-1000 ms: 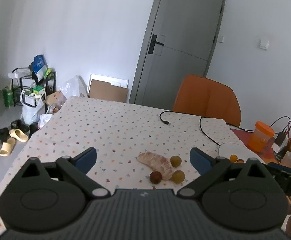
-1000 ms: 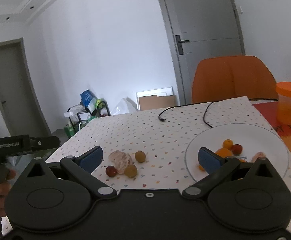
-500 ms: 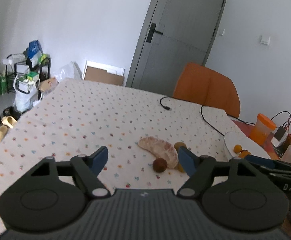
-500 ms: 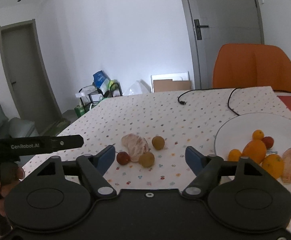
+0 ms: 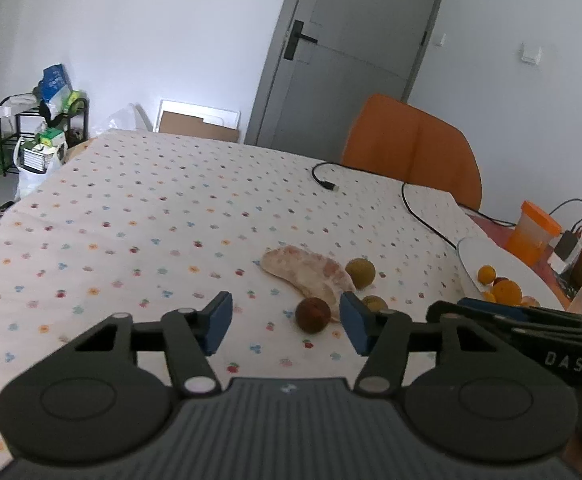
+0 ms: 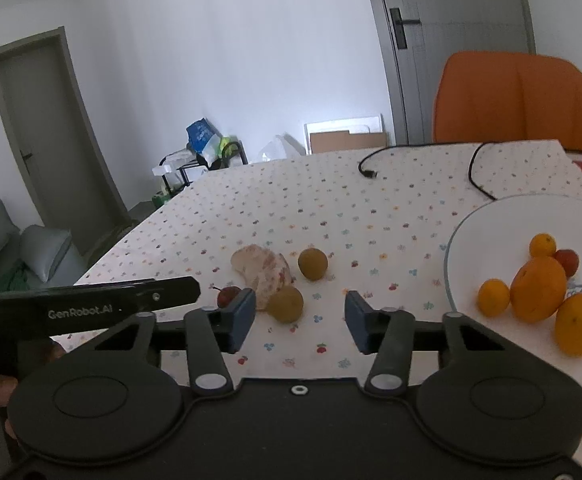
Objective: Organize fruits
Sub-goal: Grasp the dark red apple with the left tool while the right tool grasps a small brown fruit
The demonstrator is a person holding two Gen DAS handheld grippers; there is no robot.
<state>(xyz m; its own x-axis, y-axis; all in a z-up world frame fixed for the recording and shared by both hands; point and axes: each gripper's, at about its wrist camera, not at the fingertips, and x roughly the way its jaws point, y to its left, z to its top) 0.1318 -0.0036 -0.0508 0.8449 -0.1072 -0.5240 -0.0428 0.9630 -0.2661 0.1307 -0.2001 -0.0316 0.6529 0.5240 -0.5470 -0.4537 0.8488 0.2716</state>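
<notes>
Both hand-held grippers (image 5: 286,322) (image 6: 299,319) agape, empty

pomelo segment (image 6: 262,271) on table (image 6: 391,216) | three small fruits beside it | plate (image 6: 487,220) right, holding oranges (image 6: 537,289)

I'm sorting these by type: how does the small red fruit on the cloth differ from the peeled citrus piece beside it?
The red fruit is round, dark red and smooth; the citrus piece is long, curved, pale pink-orange and rough. The red fruit is much smaller and has a thin stem, seen from the right wrist; the citrus piece has none. Both lie on the tablecloth, outside the plate.
</notes>
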